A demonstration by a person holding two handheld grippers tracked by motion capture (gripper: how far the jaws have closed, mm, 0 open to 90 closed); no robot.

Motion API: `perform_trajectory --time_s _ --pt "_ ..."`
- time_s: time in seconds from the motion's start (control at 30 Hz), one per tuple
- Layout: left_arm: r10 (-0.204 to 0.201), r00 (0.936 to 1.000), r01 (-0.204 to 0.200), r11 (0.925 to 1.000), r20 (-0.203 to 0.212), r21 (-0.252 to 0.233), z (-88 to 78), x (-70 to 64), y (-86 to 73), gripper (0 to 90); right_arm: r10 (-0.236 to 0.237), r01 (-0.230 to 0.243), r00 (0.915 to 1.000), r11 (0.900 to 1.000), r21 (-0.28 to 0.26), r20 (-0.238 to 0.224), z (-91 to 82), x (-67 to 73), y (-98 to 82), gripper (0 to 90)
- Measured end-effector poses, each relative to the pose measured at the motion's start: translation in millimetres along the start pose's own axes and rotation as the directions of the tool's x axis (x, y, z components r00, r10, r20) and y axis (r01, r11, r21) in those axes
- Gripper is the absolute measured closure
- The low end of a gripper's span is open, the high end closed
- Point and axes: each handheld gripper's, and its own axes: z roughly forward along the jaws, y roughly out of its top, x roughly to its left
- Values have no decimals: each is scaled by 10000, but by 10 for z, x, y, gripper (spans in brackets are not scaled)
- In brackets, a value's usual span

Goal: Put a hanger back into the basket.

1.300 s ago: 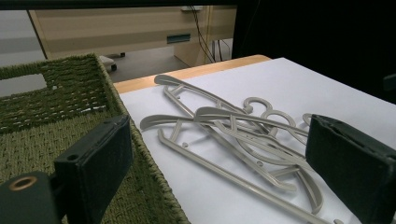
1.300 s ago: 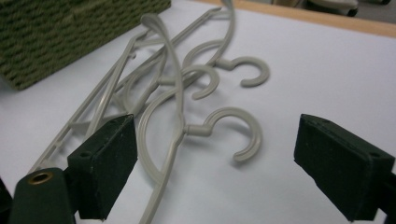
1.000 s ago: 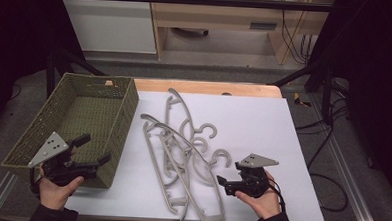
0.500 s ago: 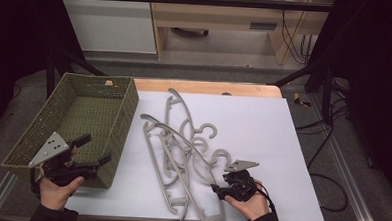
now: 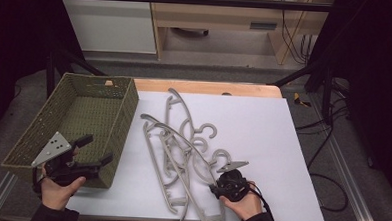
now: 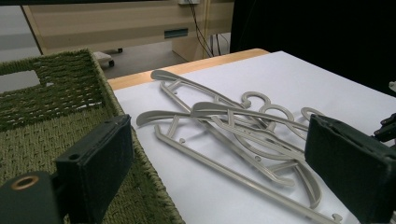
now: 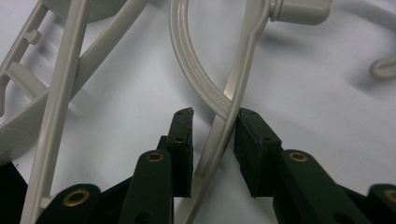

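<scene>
Closing on the grey hanger (image 7: 219,135) amid the pile on the white table (image 5: 282,144), our right gripper (image 7: 212,140) straddles its bar, one pad touching. Our left gripper (image 5: 84,158) hangs apart at the basket (image 5: 33,133).

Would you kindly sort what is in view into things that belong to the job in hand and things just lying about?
In the job:
- hangers, one arm between the right gripper jaws
- woven basket, by the left gripper

Lying about:
- cables on the floor
- wooden furniture behind the table
</scene>
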Motion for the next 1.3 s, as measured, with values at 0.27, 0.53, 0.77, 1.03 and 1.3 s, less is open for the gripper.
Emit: perform_trajectory --time_s 0.27,0.53,0.77,1.03,1.3 --pt "34 10000 -34 10000 -7 17 11 -10 -1 78 -145 142 9995 9998 123 291 12 24 17 716" --pt "65 10000 -65 10000 -3 24 8 -18 5 80 534 -551 9976 9978 371 444 15 42 64 748" --pt "80 10000 -80 10000 8 39 13 -24 5 82 935 -967 9934 9943 457 670 -29 -58 59 783" --pt "93 10000 -94 9999 26 69 16 -30 5 83 1094 -1132 9909 9925 465 779 -94 -120 58 802" --pt "147 9999 -147 9998 24 120 20 -39 7 84 1003 -1013 9935 9947 156 547 -230 -247 39 813"
